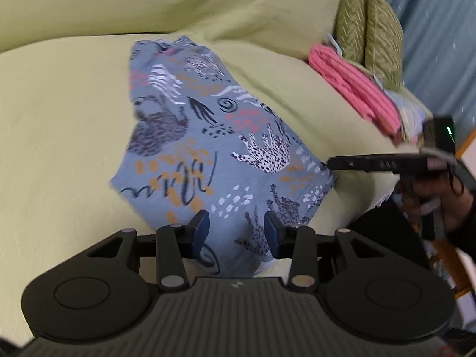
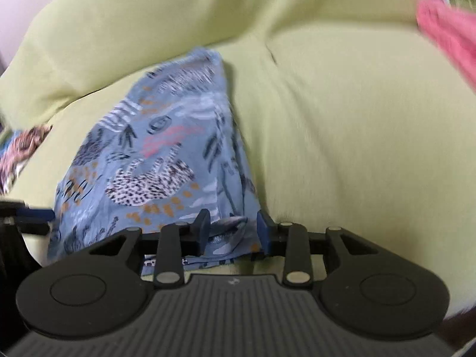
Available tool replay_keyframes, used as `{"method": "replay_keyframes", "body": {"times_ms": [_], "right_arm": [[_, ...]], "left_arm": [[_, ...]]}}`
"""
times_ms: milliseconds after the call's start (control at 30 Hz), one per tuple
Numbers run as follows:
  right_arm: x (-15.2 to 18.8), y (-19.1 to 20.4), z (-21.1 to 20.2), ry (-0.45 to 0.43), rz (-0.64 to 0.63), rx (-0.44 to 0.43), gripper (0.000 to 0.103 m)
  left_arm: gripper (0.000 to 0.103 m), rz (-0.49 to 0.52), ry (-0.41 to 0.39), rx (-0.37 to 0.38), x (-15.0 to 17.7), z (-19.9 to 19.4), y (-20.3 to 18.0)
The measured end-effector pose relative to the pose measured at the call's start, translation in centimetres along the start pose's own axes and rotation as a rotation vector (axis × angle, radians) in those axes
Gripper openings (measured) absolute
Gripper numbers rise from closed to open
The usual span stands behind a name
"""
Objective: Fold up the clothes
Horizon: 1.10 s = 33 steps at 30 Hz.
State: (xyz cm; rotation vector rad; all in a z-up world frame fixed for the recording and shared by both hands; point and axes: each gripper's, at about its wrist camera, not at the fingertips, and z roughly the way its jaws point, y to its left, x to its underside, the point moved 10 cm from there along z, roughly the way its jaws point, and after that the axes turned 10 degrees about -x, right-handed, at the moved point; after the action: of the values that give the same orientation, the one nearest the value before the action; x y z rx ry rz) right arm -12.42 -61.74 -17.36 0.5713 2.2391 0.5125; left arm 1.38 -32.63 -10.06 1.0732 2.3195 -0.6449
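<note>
On the yellow-green sofa seat (image 1: 59,136), matching back cushion (image 1: 178,3) behind it, seam between the two runs across the frame. Blue-grey wall or curtain (image 1: 440,29) at the far right of the left wrist view. Olive patterned cushion (image 1: 369,29) propped at the seat's right end, with a folded pink garment (image 1: 351,89) lying against its base. Second printed cloth (image 2: 20,151) at the left edge of the right wrist view, blurred, can't tell what it is.

Blue animal-print garment (image 1: 208,136) lies flat on the seat, folded into a long narrow shape. Long axis runs from the near seat edge to the back cushion, leaning left in the left wrist view; far end almost touches the seam, wider end is near the grippers.

Left gripper (image 1: 237,230): jaws apart, over the near edge of the cloth, nothing pinched.
Right gripper (image 2: 233,227): jaws apart, a raised fold of the near right corner sits between them; pads not visibly pressing on it. Both views are motion-blurred.
</note>
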Motion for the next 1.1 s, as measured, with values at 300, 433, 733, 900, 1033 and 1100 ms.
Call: {"method": "replay_keyframes", "body": {"times_ms": [300,433,733,900,1033,1100], "right_arm": [[0.3,0.7,-2.5,-0.098,-0.047,0.071,0.005],[1.2,0.8,-1.7,-0.072,-0.044,0.094,0.006],[1.3,2.3,-3.9,-0.075,-0.149,0.197,0.014],[4.1,12.8,-3.1,-0.052,-0.458,-0.011,0.031],[8.0,19.3,0.3,0.032,-0.711,-0.055,0.032],[9.8,22.0,1.9,0.052,-0.877,-0.041,0.032]], "left_arm": [[0.045,0.066,0.055,0.003,1.9,1.4,-1.0],[0.045,0.077,0.061,-0.003,2.0,1.6,-1.1],[0.045,0.051,0.050,-0.042,2.7,-1.8,0.8],[0.045,-0.050,-0.007,-0.116,2.4,-4.4,5.0],[0.045,-0.136,-0.063,-0.138,1.9,-5.8,7.4],[0.045,-0.155,-0.084,-0.128,1.8,-6.2,7.9]]}}
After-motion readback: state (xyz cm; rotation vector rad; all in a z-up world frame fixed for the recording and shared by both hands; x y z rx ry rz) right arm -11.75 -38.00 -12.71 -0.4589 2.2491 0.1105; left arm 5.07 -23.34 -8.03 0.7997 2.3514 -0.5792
